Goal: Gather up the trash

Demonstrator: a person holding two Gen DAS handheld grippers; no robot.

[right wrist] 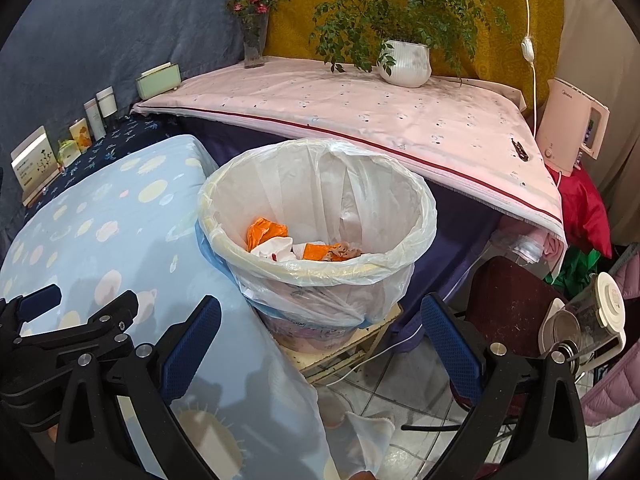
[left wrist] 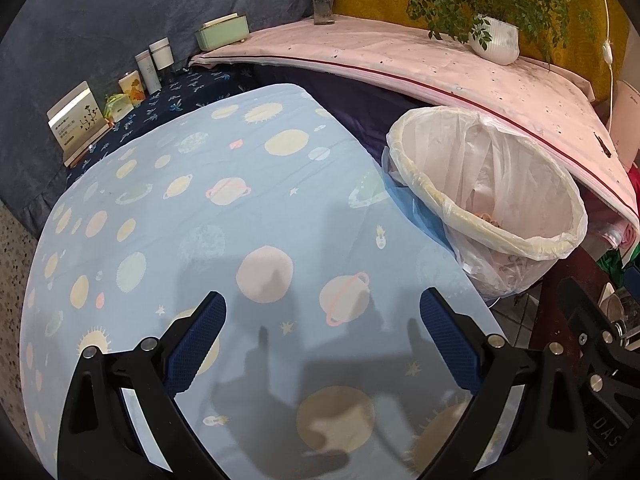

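The table (left wrist: pixel 224 208) fills the lower left of both views; it wears a light blue cloth with planets. The bin (right wrist: pixel 316 232), lined with a white bag, stands at its right edge, at the centre of the right wrist view, with orange and white trash (right wrist: pixel 276 240) inside. Behind it lies a pink shelf (right wrist: pixel 360 108) with a potted plant (right wrist: pixel 404 60). The left gripper (left wrist: pixel 322 320) and the right gripper (right wrist: pixel 320 322) both have jaws wide apart, holding nothing.

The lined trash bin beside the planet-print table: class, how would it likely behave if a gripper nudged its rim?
The trash bin probably slides or tips easily: it holds only some wrappers, so seems light. It stands on a small wooden stand. Its thin liner would likely crumple.
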